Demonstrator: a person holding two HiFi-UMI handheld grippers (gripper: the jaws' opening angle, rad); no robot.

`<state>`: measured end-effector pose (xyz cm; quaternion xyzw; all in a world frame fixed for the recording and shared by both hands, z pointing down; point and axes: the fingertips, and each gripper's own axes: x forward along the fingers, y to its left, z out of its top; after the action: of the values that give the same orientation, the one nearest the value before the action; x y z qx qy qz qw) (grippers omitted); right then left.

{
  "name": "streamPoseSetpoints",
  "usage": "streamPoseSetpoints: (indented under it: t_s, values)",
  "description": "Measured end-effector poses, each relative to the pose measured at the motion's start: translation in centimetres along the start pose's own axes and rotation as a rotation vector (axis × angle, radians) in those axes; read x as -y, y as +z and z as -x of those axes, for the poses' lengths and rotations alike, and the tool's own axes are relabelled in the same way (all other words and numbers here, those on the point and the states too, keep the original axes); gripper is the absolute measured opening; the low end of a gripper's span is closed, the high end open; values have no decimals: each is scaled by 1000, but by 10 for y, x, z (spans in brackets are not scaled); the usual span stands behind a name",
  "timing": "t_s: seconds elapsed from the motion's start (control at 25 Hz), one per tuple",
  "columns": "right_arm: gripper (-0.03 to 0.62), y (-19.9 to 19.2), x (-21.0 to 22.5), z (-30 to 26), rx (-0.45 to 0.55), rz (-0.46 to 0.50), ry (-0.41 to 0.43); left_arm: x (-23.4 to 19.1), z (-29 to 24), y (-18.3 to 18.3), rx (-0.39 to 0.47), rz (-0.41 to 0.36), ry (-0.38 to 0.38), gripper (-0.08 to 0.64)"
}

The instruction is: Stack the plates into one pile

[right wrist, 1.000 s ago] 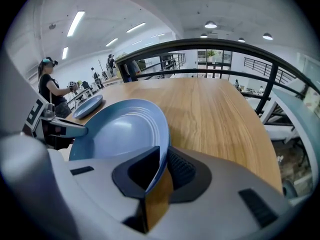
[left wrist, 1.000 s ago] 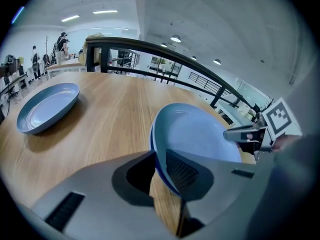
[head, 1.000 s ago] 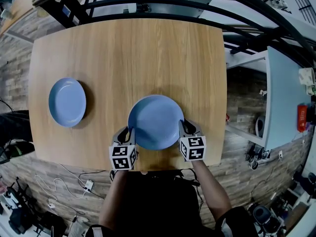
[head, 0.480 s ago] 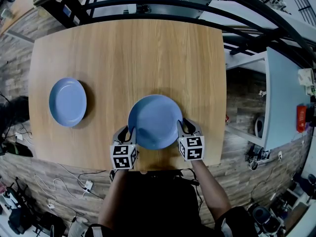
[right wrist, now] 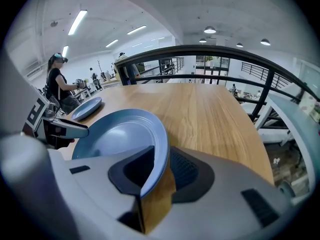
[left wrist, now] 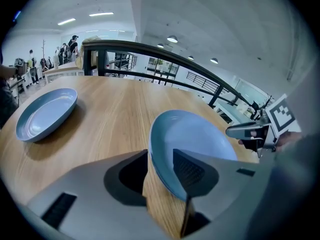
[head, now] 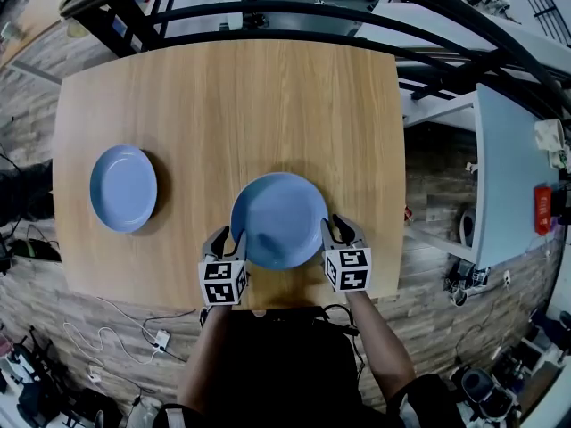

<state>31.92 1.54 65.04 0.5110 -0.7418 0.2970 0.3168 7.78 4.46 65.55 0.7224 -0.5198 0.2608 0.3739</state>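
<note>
Left gripper (left wrist: 160,154), right gripper (right wrist: 162,151) opening further; plate (head: 279,219) rim between fingers (left wrist: 192,171).

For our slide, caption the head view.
Jaws opening, the left tool and right tool straddle the rim of the near plate; another plate lies apart at left.

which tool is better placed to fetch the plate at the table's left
Left, likely: the left tool is nearer that far plate; the right tool sits beyond the near plate. Both jaws are opening, its rim between them.
</note>
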Motion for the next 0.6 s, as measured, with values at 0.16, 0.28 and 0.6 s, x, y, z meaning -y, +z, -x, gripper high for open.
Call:
streamPoseSetpoints:
  t_s: [0.16,0.28,0.6]
  values:
    - [114,4,-2,6,15,-17,10,1,5,5,12,-4,-1,160]
    - [100,9,-4,9,32,-28,25,1,9,13,31,-9,6,158]
    - [51,21,-15,15,105,-75,75,-6,25,33,131,21,40,47]
